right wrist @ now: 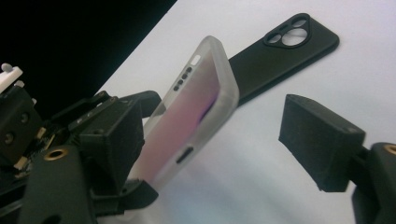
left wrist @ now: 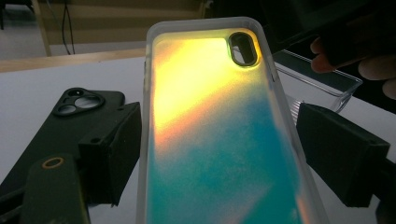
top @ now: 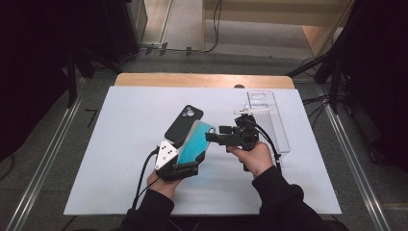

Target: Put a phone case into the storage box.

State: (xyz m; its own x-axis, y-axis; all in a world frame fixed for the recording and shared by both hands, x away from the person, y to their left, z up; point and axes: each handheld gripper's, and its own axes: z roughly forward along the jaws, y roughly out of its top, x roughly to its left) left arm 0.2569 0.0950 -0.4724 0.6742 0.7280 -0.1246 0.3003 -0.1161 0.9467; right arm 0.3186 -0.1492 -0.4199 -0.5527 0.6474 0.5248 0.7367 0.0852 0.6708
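A translucent phone case (top: 195,142) with a teal and yellow sheen is held tilted above the table. My left gripper (top: 188,164) is shut on its lower end; in the left gripper view both pads press its long edges (left wrist: 222,121). My right gripper (top: 215,134) comes in from the right at the case's upper edge. In the right gripper view the case (right wrist: 201,93) stands edge-on between the jaws (right wrist: 210,116), close against the left pad and well apart from the right one. A black phone case (top: 184,124) lies flat on the white board behind.
A clear plastic box (top: 269,120) lies on the white board (top: 120,144) at the right, just behind my right hand. The table's wooden far edge (top: 202,79) runs behind it. Metal rails and cables flank the table on the floor.
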